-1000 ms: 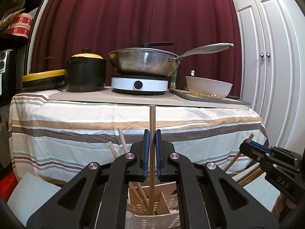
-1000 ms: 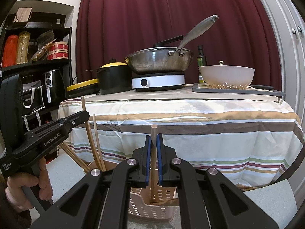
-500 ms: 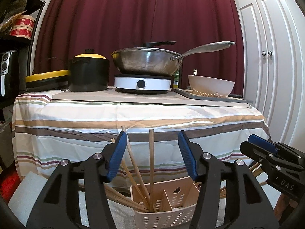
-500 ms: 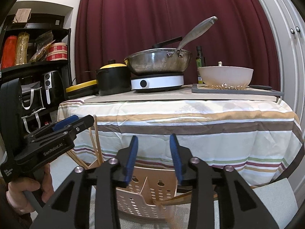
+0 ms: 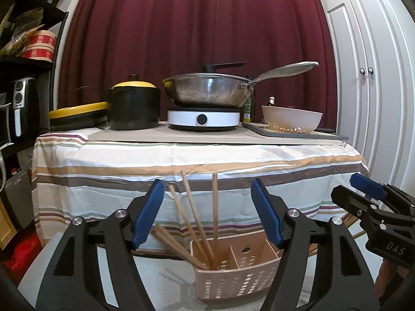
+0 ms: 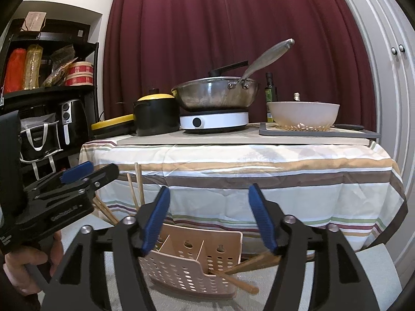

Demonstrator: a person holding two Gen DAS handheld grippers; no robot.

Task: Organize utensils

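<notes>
A beige perforated utensil holder [image 5: 237, 274] with dividers stands on a pale surface below both grippers; it also shows in the right wrist view [image 6: 197, 264]. Several wooden chopsticks [image 5: 197, 223] stand in its left compartment, one nearly upright. In the right wrist view more chopsticks [image 6: 249, 267] lie at a low angle in the right compartment. My left gripper [image 5: 207, 215] is open and empty above the holder. My right gripper [image 6: 208, 220] is open and empty above the holder. Each gripper shows in the other's view, the right one [image 5: 373, 207] and the left one [image 6: 64, 189].
Behind stands a table with a striped cloth [image 5: 197, 160]. On it are a black pot with a yellow lid [image 5: 133, 108], a steel wok [image 5: 207, 90] on a white cooker, bottles and a white bowl [image 5: 291, 116]. A dark shelf unit [image 6: 46, 98] is left, white cupboard doors [image 5: 368, 77] right.
Both grippers were shut on upright chopsticks one second ago. Both have opened wide and let them go; the chopsticks now rest in the holder.
</notes>
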